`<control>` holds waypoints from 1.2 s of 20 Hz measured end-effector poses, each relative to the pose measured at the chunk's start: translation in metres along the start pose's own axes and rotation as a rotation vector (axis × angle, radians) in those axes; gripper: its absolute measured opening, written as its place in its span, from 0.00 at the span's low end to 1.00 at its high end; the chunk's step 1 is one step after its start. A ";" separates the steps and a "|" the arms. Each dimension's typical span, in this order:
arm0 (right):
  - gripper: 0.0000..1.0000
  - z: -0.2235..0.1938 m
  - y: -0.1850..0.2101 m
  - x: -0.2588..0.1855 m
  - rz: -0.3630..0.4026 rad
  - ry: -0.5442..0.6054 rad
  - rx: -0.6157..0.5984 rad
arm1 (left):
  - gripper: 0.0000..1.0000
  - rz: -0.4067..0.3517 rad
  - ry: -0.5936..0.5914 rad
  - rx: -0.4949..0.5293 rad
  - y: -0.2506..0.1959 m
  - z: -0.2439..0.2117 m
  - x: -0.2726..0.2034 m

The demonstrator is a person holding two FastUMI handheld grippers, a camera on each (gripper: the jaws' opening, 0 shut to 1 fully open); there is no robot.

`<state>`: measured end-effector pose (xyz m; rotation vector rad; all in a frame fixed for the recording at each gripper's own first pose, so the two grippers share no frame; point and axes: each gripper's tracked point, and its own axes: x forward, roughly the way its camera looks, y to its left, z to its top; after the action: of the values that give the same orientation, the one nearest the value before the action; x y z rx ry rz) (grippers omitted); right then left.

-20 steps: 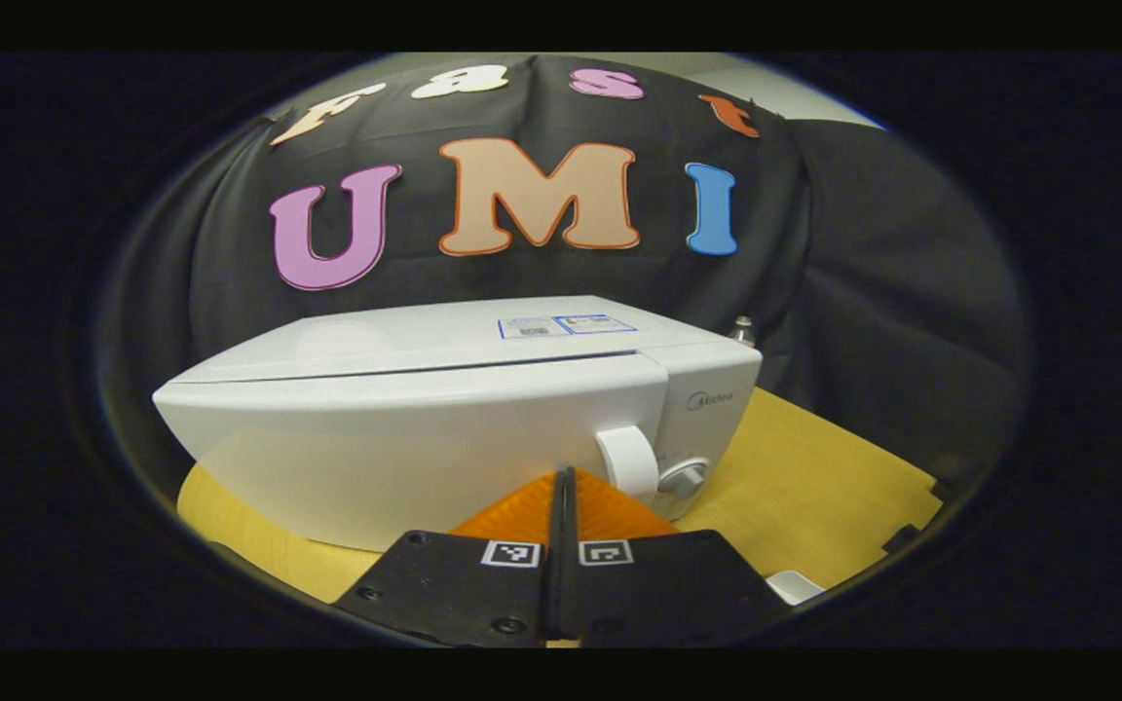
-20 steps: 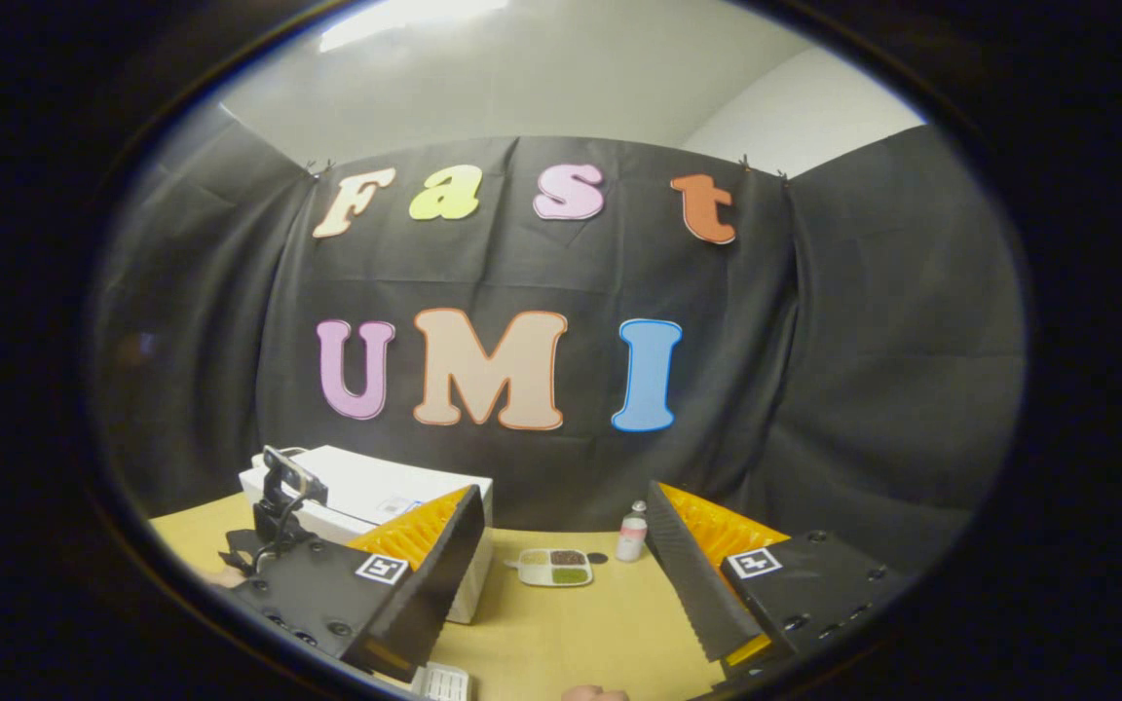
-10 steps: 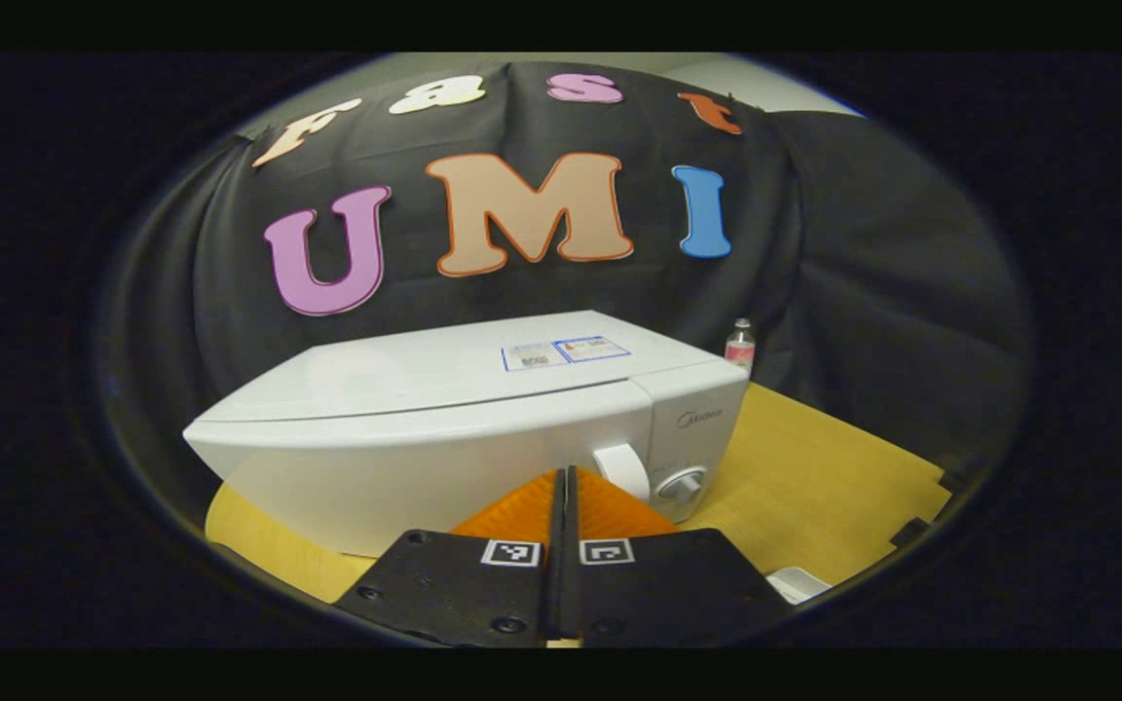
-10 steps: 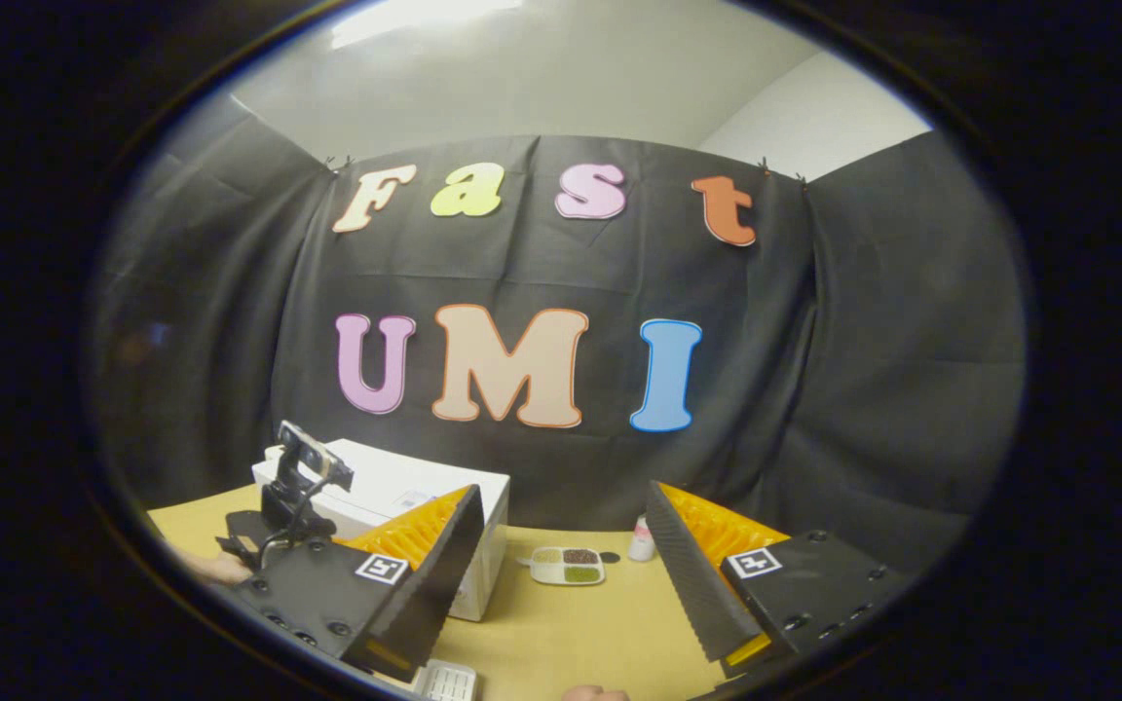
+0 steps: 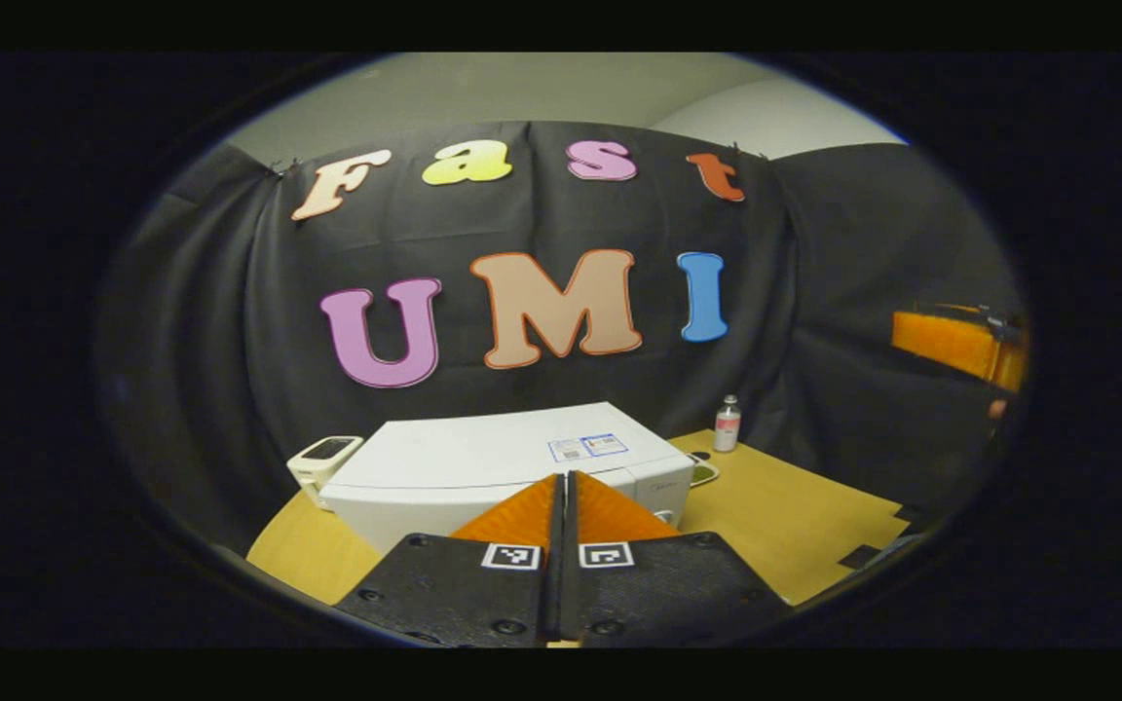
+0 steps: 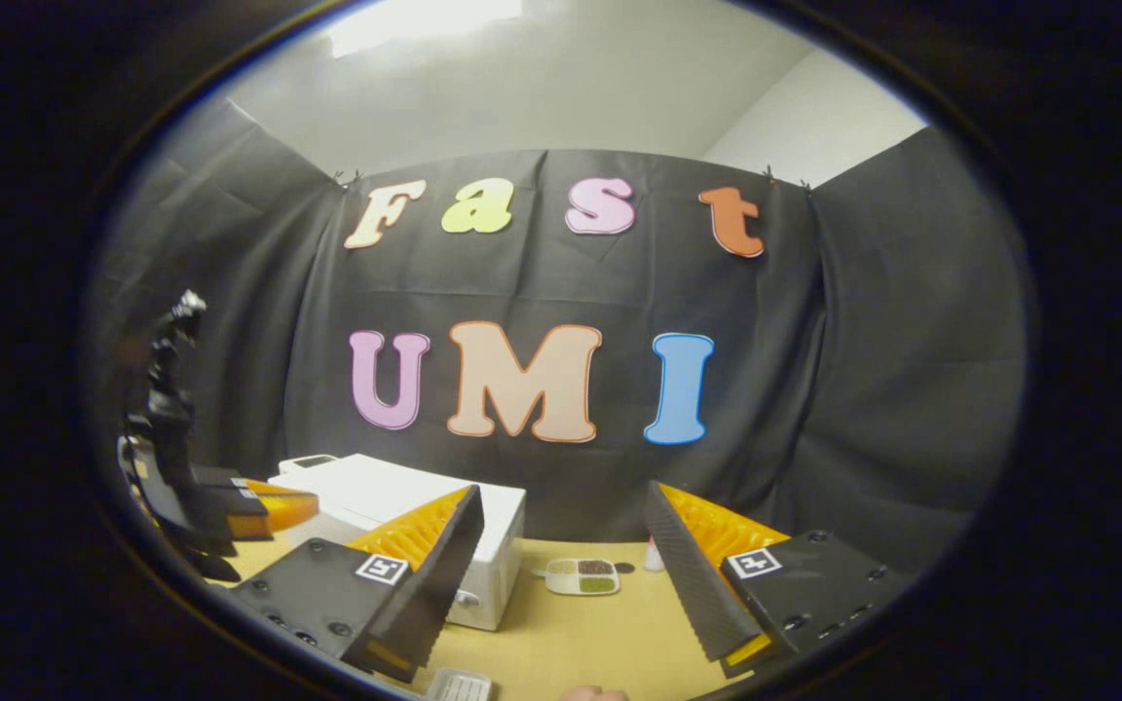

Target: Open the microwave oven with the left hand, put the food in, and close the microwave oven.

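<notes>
The white microwave (image 5: 483, 462) stands on the yellow table (image 5: 795, 526) with its door shut. My left gripper (image 5: 562, 484) is shut on nothing and hangs a good way back from the microwave's front, above the table. The food, a small white tray with several compartments (image 6: 582, 576), lies on the table to the right of the microwave (image 6: 376, 492). My right gripper (image 6: 563, 492) is open and empty, held high in front of the tray. The left gripper (image 6: 264, 510) appears at the left of the right gripper view. The right gripper (image 5: 955, 343) shows far right in the left gripper view.
A small bottle (image 5: 727, 424) stands by the back wall behind the food tray. A small white device (image 5: 322, 458) sits left of the microwave. A white ridged object (image 6: 459, 686) lies at the table's near edge.
My left gripper has drawn back and up from the microwave's front, still shut, so the microwave looks smaller and farther. The right gripper has barely shifted and stays open.
</notes>
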<state>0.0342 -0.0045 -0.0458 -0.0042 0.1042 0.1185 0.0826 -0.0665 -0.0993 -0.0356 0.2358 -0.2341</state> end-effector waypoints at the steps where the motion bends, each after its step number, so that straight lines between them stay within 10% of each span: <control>1: 0.97 0.002 0.000 -0.002 0.000 -0.002 0.000 | 0.01 0.008 -0.023 -0.004 0.001 0.014 -0.013; 8: 0.97 0.006 0.005 -0.004 0.016 0.002 0.019 | 0.04 0.131 -0.114 0.004 0.033 0.059 -0.073; 12: 0.96 0.013 0.016 -0.002 0.038 -0.010 0.041 | 0.94 0.174 -0.143 0.020 0.040 0.065 -0.081; 24: 0.96 0.020 0.010 -0.008 0.023 -0.022 0.035 | 1.00 0.140 -0.134 0.039 0.032 0.075 -0.081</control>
<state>0.0271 0.0046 -0.0249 0.0332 0.0848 0.1396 0.0305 -0.0156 -0.0104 0.0037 0.0993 -0.0963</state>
